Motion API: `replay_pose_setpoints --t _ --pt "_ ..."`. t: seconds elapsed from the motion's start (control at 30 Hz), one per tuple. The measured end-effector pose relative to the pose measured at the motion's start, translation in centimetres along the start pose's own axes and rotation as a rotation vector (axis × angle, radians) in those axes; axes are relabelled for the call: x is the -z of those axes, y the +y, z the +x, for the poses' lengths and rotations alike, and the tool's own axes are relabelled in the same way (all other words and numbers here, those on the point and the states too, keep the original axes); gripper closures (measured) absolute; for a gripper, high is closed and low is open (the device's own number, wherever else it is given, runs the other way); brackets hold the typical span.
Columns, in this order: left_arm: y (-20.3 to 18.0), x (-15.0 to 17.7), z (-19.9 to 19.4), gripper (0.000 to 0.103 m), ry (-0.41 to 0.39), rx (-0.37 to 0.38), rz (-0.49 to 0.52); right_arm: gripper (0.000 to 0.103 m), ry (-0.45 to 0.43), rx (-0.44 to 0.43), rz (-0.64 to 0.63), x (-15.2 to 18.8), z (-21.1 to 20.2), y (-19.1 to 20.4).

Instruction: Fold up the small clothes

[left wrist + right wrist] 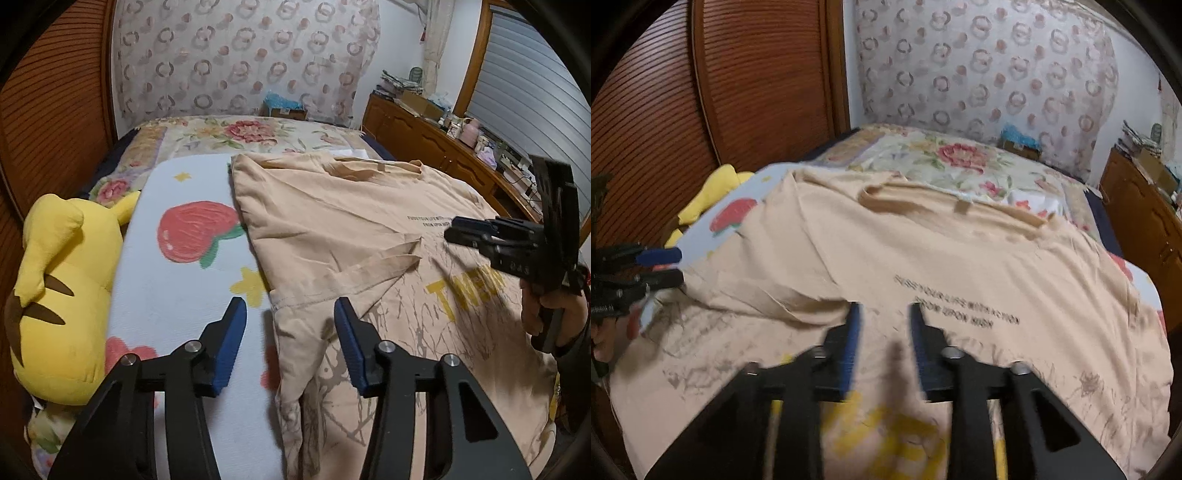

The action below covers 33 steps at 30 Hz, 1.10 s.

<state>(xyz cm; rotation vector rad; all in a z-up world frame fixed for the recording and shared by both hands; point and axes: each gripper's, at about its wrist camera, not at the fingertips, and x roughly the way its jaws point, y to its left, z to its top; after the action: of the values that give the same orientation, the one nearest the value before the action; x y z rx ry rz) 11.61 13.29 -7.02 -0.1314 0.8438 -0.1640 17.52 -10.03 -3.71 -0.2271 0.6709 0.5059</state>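
Over beige tee (332, 221) (on bed): L tongs (290, 314) & R tongs (884, 314) agape.

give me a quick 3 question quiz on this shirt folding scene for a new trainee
1. True or false: the left gripper is clamped shut on the beige t-shirt.
2. Which toy lies beside the strawberry-print mat? A) a brown teddy bear B) a yellow plush toy C) a red ball
3. Fill in: one sleeve of the shirt is already folded ____ the body.

Key
1. False: its jaws are open, with the shirt's edge between the fingers but not gripped.
2. B
3. Over. The right gripper hovers open above the chest print.
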Motion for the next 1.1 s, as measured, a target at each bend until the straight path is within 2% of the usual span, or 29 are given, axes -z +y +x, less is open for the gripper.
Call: replay_pose_setpoints --t 0.07,0.13,0.23,0.3,0.5,0.8,0.9,0.97,1.03,1.1 --pt "0.0 -0.1 0.5 0.061 0.01 0.006 -0.003 0.056 0.015 0.011 0.001 0.3 0.3 -0.3" --pt "-0.1 -0.2 0.9 0.075 0.017 0.007 -0.003 0.056 0.034 0.021 0.006 0.6 0.4 -0.8" --pt "-0.6 0.1 0.8 0.09 0.009 0.002 0.015 0.056 0.059 0.031 0.011 0.9 0.7 -1.5" --pt "-1.0 0.2 0.4 0.095 -0.009 0.011 0.032 0.056 0.069 0.039 0.006 1.3 0.7 -1.7" --pt "-2.9 0.6 -1.4 0.096 -0.059 -0.006 0.089 0.056 0.05 0.05 0.004 1.3 0.3 -1.8" --pt "-5.9 1.8 -3.3 0.096 -0.058 0.028 0.137 0.055 0.049 0.04 0.015 1.2 0.2 -2.3" --pt "-6.4 2.2 -3.9 0.09 -0.065 0.058 0.139 0.055 0.049 0.043 0.013 1.2 0.2 -2.3" --pt "-6.7 2.4 -4.5 0.082 -0.08 0.071 0.143 0.054 0.049 0.043 0.013 1.2 0.2 -2.4" --pt "-7.0 2.5 -5.0 0.062 -0.101 0.073 0.147 0.054 0.05 0.044 0.013 1.2 0.2 -2.4" --pt "-7.1 2.4 -5.3 0.056 -0.114 0.079 0.141 0.054 0.05 0.045 0.013 1.2 0.2 -2.3"
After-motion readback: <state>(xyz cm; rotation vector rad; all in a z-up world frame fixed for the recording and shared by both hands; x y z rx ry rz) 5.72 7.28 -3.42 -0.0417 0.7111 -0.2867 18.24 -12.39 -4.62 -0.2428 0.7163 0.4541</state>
